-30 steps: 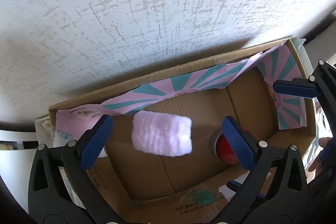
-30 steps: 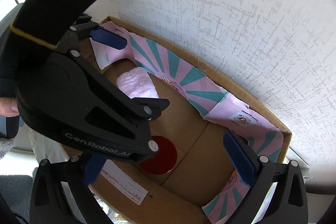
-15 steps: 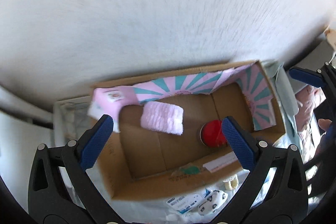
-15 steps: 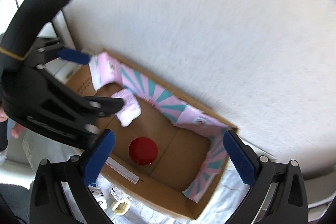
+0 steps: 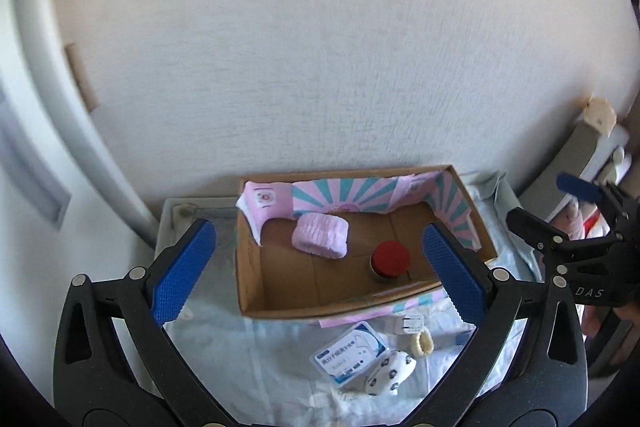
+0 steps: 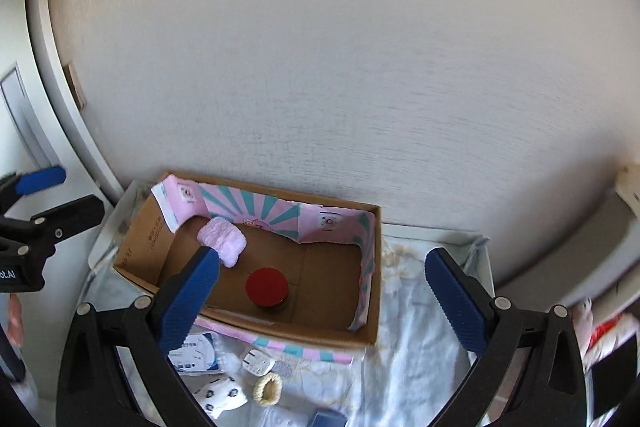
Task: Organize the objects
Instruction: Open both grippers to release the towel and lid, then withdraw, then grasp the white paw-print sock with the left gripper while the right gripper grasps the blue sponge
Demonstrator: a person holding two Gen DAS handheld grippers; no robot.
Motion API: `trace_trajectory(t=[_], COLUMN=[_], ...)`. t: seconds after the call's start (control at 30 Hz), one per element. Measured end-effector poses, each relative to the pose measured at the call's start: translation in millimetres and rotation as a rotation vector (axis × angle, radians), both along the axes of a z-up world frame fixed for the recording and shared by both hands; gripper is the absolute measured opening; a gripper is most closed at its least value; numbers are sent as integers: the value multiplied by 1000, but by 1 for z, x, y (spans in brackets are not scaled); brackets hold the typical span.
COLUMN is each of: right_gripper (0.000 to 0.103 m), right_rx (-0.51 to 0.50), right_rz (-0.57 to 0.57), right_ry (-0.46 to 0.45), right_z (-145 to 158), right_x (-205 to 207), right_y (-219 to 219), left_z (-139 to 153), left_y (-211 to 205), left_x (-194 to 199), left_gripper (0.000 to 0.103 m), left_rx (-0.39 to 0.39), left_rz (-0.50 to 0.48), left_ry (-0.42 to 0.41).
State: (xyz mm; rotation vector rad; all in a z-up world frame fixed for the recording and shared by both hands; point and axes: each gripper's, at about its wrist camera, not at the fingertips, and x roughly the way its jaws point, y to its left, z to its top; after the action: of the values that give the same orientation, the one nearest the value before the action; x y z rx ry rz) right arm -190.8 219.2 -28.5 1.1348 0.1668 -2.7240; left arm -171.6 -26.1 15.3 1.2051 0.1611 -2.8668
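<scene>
An open cardboard box with pink and teal lining stands against the wall. In it lie a pink fluffy roll and a red-lidded jar. In front of the box lie a white card packet, a spotted white sock ball, a white plug and a cream hair tie. My left gripper and right gripper are both open and empty, high above and back from the box.
The box rests on a pale blue cloth over a small table against a white wall. A white pipe runs down at the left. Coloured fabric lies at the right.
Both grippers have pulled up and back from inside the box. The whole box and the items in front of it have come into view. The roll and jar have stayed put.
</scene>
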Motion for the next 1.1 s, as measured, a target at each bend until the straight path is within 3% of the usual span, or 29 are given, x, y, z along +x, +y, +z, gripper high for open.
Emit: trace_trajectory(t=[0.17, 0.4, 0.83, 1.1], right_gripper=[103, 103, 103, 103], right_rx=[-59, -59, -76, -75], right_rz=[-79, -71, -101, -51], right_ry=[70, 103, 129, 150], right_z=[1, 4, 16, 18], right_x=[33, 57, 102, 116], right_y=[2, -6, 2, 16], left_z=[-9, -13, -4, -5], left_y=[-5, -8, -8, -3], left_x=[35, 60, 97, 114], left_gripper=[103, 103, 103, 103], left_rx=[-2, -12, -30, -9], left_rz=[73, 101, 67, 85], left_ry=[32, 41, 56, 46])
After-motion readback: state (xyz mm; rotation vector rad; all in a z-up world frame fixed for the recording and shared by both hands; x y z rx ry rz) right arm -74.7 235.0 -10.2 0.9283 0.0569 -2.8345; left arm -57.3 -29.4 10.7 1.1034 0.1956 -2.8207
